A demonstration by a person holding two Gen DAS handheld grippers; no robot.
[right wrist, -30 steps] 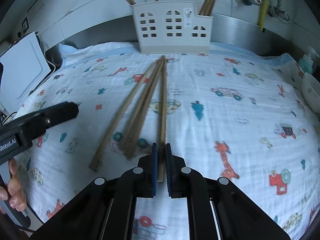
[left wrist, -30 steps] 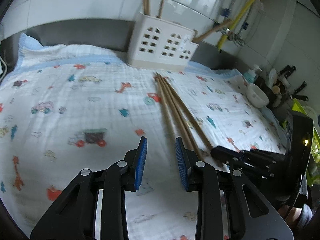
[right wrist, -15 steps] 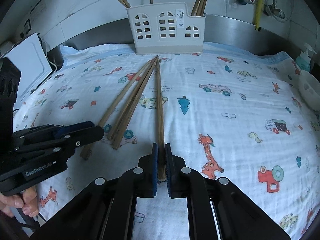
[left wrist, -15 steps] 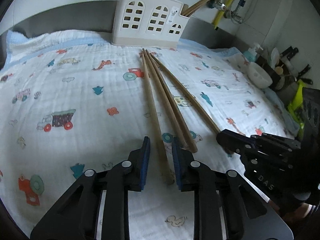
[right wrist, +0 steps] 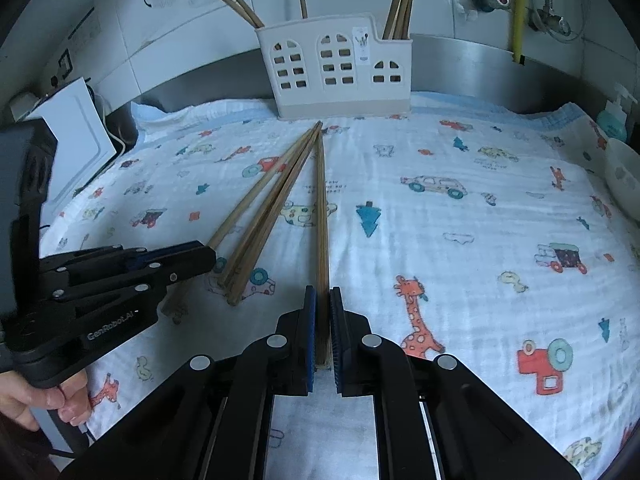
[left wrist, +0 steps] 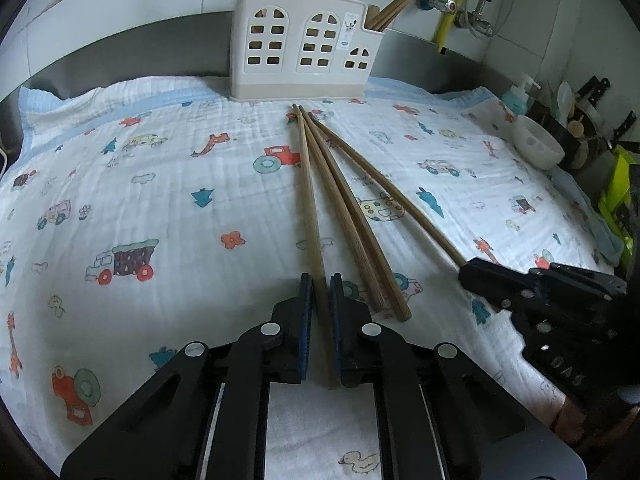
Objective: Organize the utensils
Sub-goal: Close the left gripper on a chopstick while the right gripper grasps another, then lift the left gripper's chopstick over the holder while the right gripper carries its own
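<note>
Several wooden chopsticks lie fanned on a cartoon-print cloth [left wrist: 160, 168], tips pointing at a white utensil holder [left wrist: 304, 52] [right wrist: 336, 72] by the back wall. My left gripper [left wrist: 320, 288] [right wrist: 204, 256] has its jaws closing on the near end of the leftmost chopstick [left wrist: 310, 200] [right wrist: 248, 204], pads against it. My right gripper [right wrist: 323, 292] [left wrist: 466, 274] is shut on the near end of the rightmost chopstick [right wrist: 321, 208] [left wrist: 400, 200]. Two loose chopsticks [left wrist: 344, 216] [right wrist: 272, 208] lie between them. The holder has more chopsticks standing in it.
A white bowl [left wrist: 538, 146] and a soap bottle [left wrist: 516, 98] stand at the cloth's right edge, with dark kitchen tools behind. A white appliance [right wrist: 76, 132] stands at the left. A hand [right wrist: 40, 400] holds the left gripper's handle.
My left gripper moved forward and down to the leftmost chopstick, and its jaws narrowed from wide apart to closed around it. The right gripper stayed shut on its chopstick.
</note>
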